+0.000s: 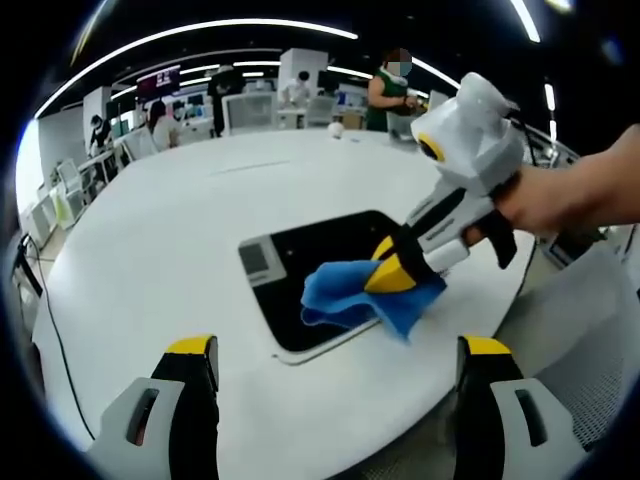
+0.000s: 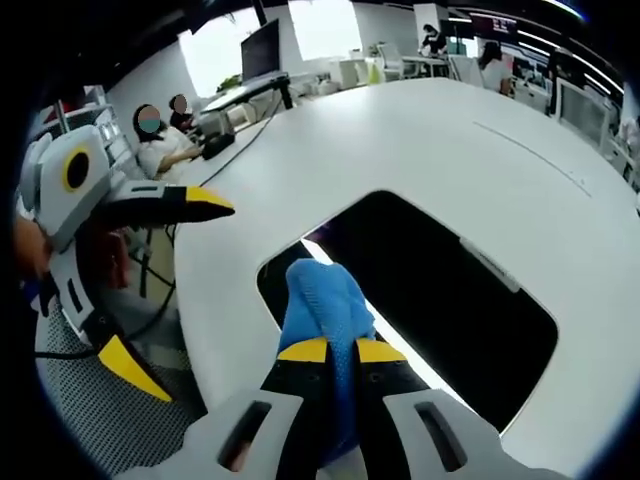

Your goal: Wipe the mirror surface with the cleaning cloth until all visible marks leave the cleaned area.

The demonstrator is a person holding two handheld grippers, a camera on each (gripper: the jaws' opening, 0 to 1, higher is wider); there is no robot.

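Observation:
A dark, rounded-rectangle mirror (image 1: 320, 250) lies flat on the white table (image 1: 180, 230). My right gripper (image 1: 395, 272) reaches in from the right, shut on a blue cleaning cloth (image 1: 345, 295) that rests on the mirror's near right part. In the right gripper view the shut gripper (image 2: 340, 352) pinches the cloth (image 2: 320, 295) down on the near end of the mirror (image 2: 440, 290), beside a bright reflected strip. My left gripper (image 1: 338, 350) is open and holds nothing, back from the mirror over the table's near edge. It also appears at the left (image 2: 165, 285), jaws wide apart.
A person's hand (image 1: 560, 200) holds the right gripper. A grey mesh chair (image 1: 590, 340) sits off the table's edge near the grippers. A black cable (image 1: 55, 340) runs past the table's left side. People and monitors fill desks farther back (image 2: 165, 145).

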